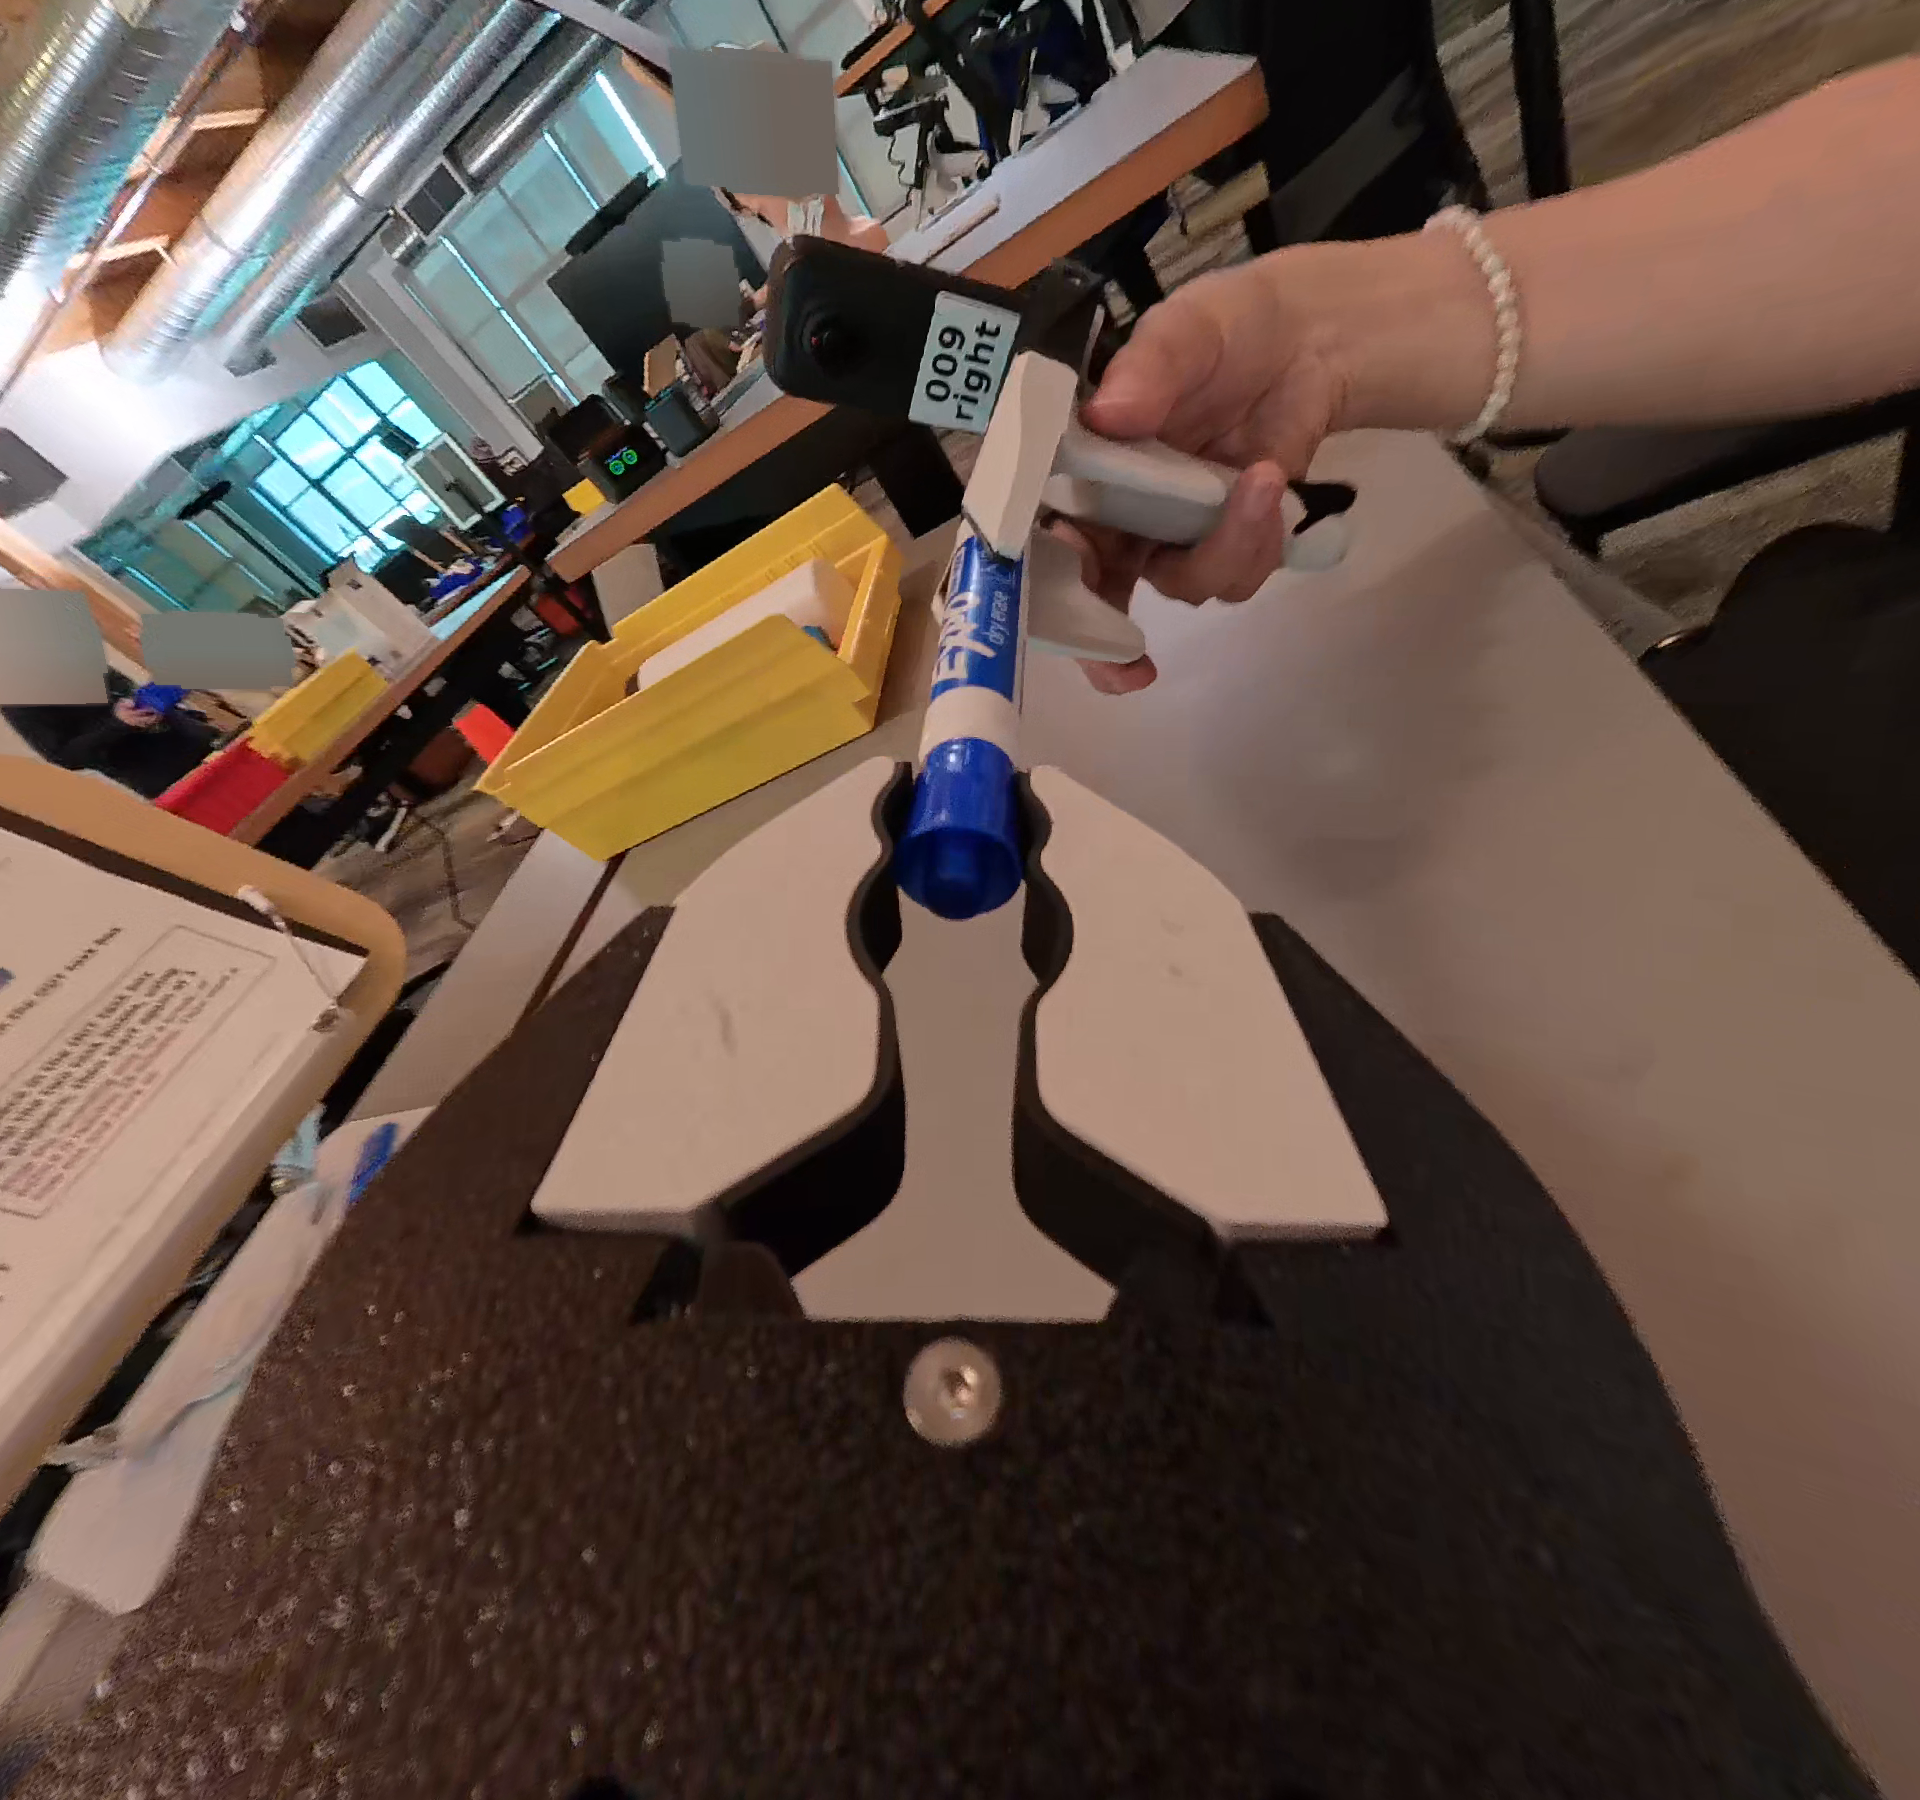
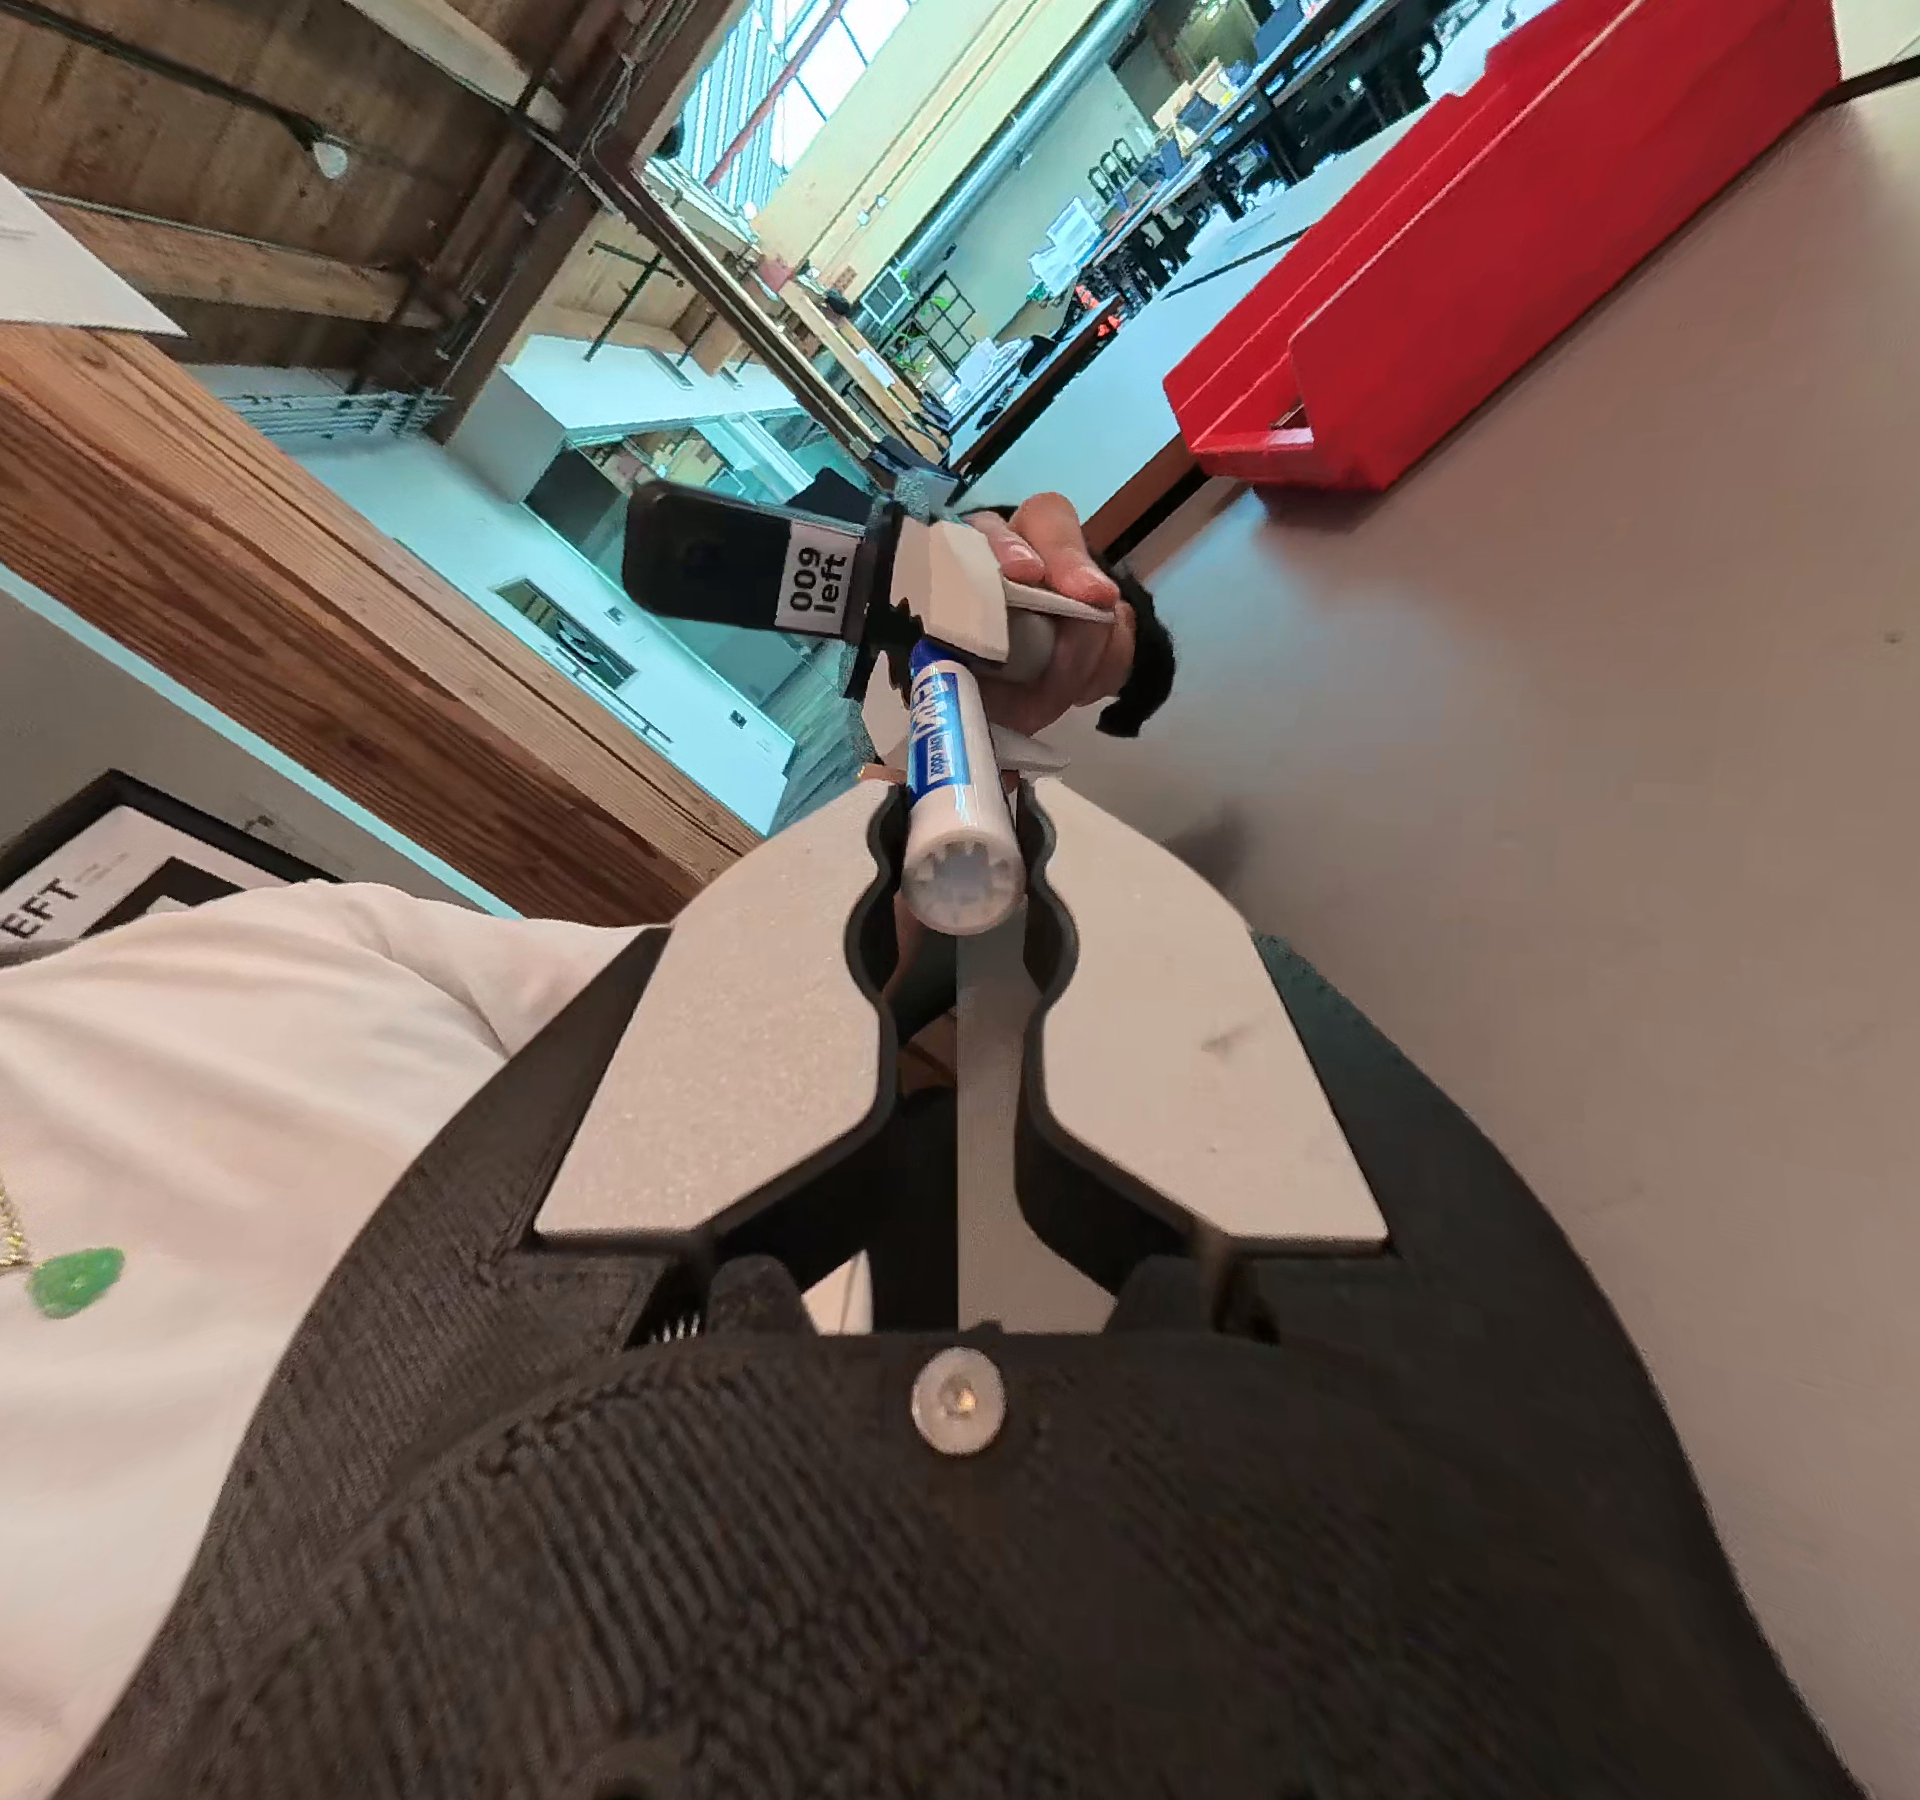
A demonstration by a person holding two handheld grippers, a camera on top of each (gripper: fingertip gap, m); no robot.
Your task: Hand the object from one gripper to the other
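Marker bridged in mid-air: left gripper clenched on the blue cap, right gripper clenched on the white tail. Neither has let go. Best that one releases only once the other's hold is firm, pulling straight along the barrel.

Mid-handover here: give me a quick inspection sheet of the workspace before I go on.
Surface: pale grey tabletop, mostly bare near the tongs.
Job's things: white dry-erase marker with blue cap, in the air, held at both ends.
Clutter: yellow plastic bin holding a white block; red plastic bin at the table's far edge; clipboard with printed sheet.
Grippers: left tongs closed on the blue cap end; right tongs closed on the white tail end.
Cables: nothing seen on the table.
Surroundings: open workshop with desks, windows, ceiling ducts; people in the background.
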